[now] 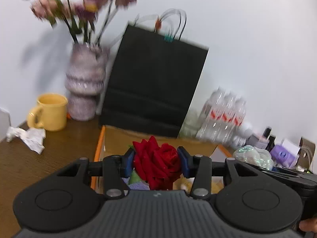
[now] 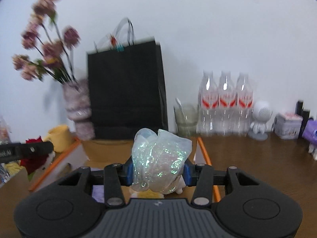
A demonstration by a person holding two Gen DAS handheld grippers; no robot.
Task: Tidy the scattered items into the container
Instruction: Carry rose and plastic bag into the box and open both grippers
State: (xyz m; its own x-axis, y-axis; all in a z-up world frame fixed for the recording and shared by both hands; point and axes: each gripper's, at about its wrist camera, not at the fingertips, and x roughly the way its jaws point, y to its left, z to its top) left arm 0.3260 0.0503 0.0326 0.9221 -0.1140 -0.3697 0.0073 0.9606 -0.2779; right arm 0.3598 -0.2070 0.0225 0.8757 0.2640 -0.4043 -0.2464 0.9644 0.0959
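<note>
Leftmost, crumpled paper [image 1: 27,138] is seen on the worktop [image 1: 49,162], with a yellow mug [image 1: 50,112] behind it and a vase [image 1: 85,85] of blurred pink flowers [image 1: 79,4] beside the mug. A black bag [image 1: 152,85] is stood against the wall, just behind an open cardboard box [image 1: 118,138] edged in orange. A red rose [image 1: 156,162] is held over the box by the left gripper [image 1: 156,161], its fingers [image 1: 128,161] clamped on the bloom from both sides. Next, a glittery plastic bag [image 2: 160,160] is held above the same box [image 2: 103,148] by the right gripper [image 2: 159,171], its fingers [image 2: 187,173] pressed against the bundle. Small soft items are partly seen in the box beneath; what they are cannot be told. Further right, a glass [image 2: 186,119], three bottles [image 2: 226,103], a white figurine [image 2: 259,119] and a tin [image 2: 288,127] are lined up along the wall.
</note>
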